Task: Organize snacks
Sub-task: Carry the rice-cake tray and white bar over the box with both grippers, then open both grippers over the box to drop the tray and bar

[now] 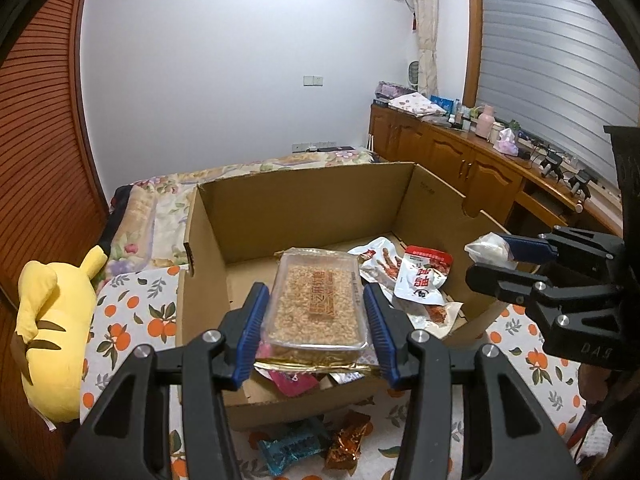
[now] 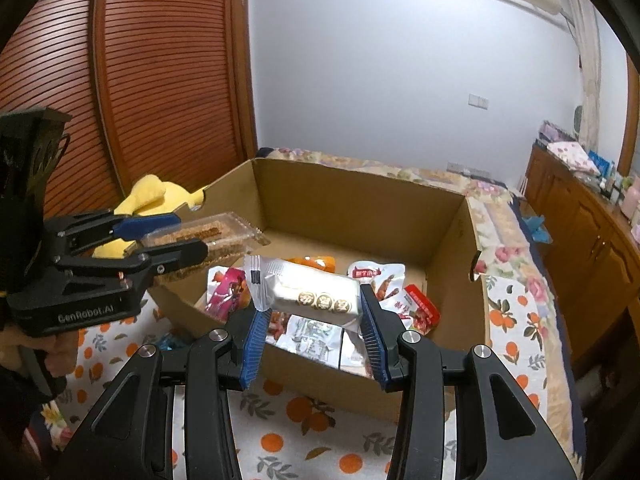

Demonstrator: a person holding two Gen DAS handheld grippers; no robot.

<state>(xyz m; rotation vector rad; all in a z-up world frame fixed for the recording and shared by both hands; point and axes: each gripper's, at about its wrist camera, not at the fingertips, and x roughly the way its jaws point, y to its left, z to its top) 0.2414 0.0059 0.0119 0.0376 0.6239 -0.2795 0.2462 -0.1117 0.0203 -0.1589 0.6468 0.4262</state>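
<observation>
One open cardboard box (image 1: 312, 200) sits on the orange-print cloth (image 1: 132, 320) that covers the bed, and both grippers hang over its near edge. The left gripper (image 1: 316, 316) is clenched on one clear plastic tray of sesame brittle (image 1: 316, 300): the tray sits squarely between the two blue pads, each pad pressed to a long side, and it is held above the box's near wall. The right gripper (image 2: 316, 320) grips one silver snack packet (image 2: 308, 292) with gold round marks; the packet lies crosswise between the pads, both ends touching them, over the near right part of the box.

One yellow plush toy (image 1: 52, 320) lies on the cloth beside the left wall of the box.

Inside the box, by the right wall, I count two white-and-red pouches (image 1: 420, 280), one overlapping the other. Along the near wall lie one pink packet (image 2: 228, 292) and one orange packet (image 2: 316, 262), with more wrappers beneath the held packet that I cannot count.

Outside, on the cloth against the near wall, lie two small sweets: one blue wrapper (image 1: 288, 448) and one orange-brown wrapper (image 1: 348, 440), just beside each other.
</observation>
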